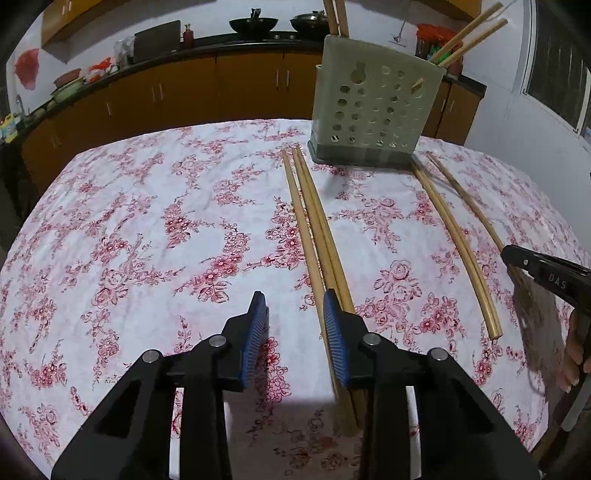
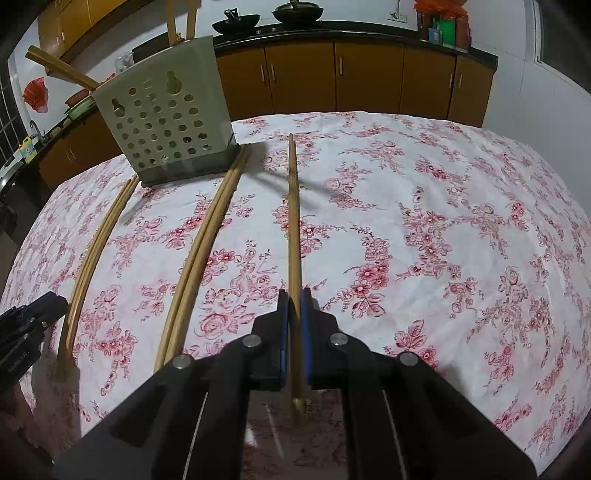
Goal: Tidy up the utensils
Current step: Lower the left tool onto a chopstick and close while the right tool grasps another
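A perforated grey-green utensil holder stands at the table's far side with several chopsticks in it; it also shows in the right wrist view. My left gripper is open and empty, its right pad beside a bundle of three chopsticks lying on the cloth. My right gripper is shut on a pair of chopsticks that point away toward the far edge. A second pair lies right of the bundle, also in the right wrist view. The left bundle shows there too.
The table wears a white cloth with red flowers. Brown kitchen cabinets with a dark counter and woks run behind it. The right gripper's body shows at the left view's right edge.
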{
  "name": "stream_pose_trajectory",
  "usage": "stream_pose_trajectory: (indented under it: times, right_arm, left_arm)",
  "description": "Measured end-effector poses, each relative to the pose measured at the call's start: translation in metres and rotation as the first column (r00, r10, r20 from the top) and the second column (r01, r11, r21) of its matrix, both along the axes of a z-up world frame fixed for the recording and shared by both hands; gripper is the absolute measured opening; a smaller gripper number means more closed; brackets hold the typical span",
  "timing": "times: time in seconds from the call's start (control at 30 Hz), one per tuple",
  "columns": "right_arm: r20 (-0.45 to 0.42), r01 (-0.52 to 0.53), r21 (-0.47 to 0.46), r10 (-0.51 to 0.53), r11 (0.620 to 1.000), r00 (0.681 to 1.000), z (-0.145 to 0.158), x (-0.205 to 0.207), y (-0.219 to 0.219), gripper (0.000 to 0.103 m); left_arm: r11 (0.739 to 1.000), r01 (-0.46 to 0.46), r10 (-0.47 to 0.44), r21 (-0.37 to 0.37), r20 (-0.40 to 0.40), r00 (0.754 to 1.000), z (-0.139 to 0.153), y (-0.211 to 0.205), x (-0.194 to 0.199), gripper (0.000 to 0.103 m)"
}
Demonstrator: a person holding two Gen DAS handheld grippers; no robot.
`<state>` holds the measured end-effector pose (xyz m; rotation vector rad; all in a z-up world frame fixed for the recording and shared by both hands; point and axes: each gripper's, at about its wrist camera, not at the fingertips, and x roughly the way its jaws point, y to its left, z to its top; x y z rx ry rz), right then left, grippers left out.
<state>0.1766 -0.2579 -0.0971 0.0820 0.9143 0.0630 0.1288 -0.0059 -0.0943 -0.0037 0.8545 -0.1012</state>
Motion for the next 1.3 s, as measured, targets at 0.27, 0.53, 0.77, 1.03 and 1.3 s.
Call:
stream_pose_trajectory:
  times: [0.27, 0.53, 0.77, 1.03, 1.3]
  right_arm:
    - [0.006, -0.038, -0.009, 0.038, 0.999, 0.999, -0.001, -0.003, 0.010, 0.010]
    - [0.027, 0.016, -0.050, -0.015, 0.999, 1.000, -0.002, 0.006, 0.000, 0.009]
    - [0.041, 0.042, -0.041, -0.040, 0.998, 0.998, -0.002, 0.005, -0.010, 0.009]
    - [0.045, 0.040, -0.028, -0.038, 0.999, 0.998, -0.003, 0.004, -0.010, 0.009]
    - [0.044, 0.040, -0.011, -0.039, 0.999, 0.998, -0.004, 0.004, -0.012, 0.009]
  left_arm:
    - [1.000, 0.018, -0.018, 0.013, -0.022, 1.000, -0.004, -0.010, 0.004, 0.015]
    - [0.997, -0.076, 0.077, 0.020, -0.027, 0.997, -0.002, 0.021, 0.024, 0.008]
    - [0.994, -0.107, 0.107, -0.002, -0.025, 0.994, -0.002, 0.036, 0.028, 0.008]
    - [0.994, -0.107, 0.106, -0.027, -0.027, 0.994, -0.003, 0.039, 0.028, 0.009]
    - [0.994, -0.108, 0.107, -0.033, -0.028, 0.994, -0.002, 0.040, 0.028, 0.009]
